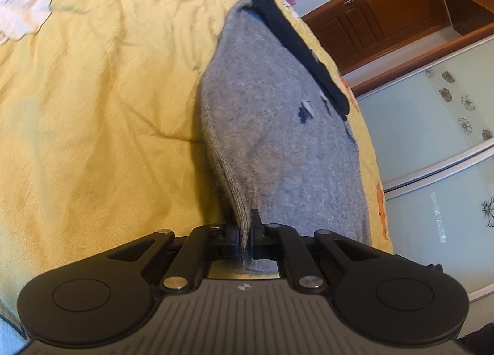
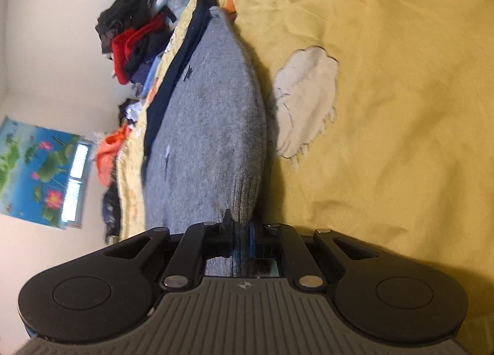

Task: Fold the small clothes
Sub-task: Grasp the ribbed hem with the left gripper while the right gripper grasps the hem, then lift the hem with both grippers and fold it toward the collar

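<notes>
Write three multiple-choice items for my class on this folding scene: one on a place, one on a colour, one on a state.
1. Where does the pile of clothes lie?
A. at the bed's far edge
B. between the grippers
C. on the floor

2. What colour is the garment being held?
A. red
B. grey with a dark band
C. white

3. How are the left gripper and right gripper?
A. both open
B. one open
C. both shut on the garment

Answers: 1 A, it sits past the yellow sheet; 2 B, grey knit; 3 C, fabric is pinched.

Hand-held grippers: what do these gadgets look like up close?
Both look the same: the left hand-held gripper and the right hand-held gripper are matte black, with two round side discs, silver pivot pins, slim linkage bars, a grey ribbed body and a small logo. No cables show.
</notes>
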Available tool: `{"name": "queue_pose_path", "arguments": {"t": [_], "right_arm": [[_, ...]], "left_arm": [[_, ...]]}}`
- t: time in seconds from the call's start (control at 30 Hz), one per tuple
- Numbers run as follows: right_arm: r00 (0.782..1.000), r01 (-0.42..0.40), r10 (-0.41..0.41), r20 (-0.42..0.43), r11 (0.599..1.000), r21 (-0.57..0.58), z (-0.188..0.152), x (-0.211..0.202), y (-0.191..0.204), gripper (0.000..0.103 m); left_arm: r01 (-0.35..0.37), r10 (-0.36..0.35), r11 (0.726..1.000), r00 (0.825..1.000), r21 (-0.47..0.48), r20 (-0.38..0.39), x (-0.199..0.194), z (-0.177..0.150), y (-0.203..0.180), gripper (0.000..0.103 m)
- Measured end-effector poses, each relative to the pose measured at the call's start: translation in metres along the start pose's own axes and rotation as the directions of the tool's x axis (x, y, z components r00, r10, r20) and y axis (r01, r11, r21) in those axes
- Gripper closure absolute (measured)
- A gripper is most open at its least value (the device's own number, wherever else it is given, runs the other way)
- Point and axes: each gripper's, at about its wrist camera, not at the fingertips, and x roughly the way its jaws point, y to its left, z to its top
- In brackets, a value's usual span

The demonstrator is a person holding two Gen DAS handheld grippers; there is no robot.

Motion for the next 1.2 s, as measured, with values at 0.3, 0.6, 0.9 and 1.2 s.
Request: {"name": "queue_pose_path", "arguments": {"t": [0.3, 0.6, 0.9, 1.2], "right_arm": [[0.997, -0.079, 0.08, -0.001, 0.984, -0.161, 0.021, -0.011, 0.068, 0.088], [0.989, -0.116, 0.132, 0.07, 0.973, -0.2, 0.099, 0.006, 0.112, 0.088], [0.983, -0.104, 0.131, 0.131, 0.975, -0.195, 0.212, 0.07, 0.139, 0.088], [0.987, -0.034, 0.058, 0.151, 0.987, -0.16, 0.321, 0.157, 0.145, 0.088]], "left_arm": [[0.09, -0.092, 0.995, 0.993, 0.031, 0.076, -0.022, 0.018, -0.019, 0.097], [0.159, -0.166, 0.986, 0.972, 0.053, 0.164, -0.017, 0.104, -0.042, 0.097], [0.147, -0.16, 0.986, 0.965, 0.078, 0.206, 0.05, 0.238, -0.071, 0.097], [0.12, -0.128, 0.991, 0.972, 0.054, 0.196, 0.139, 0.355, -0.076, 0.097]]}}
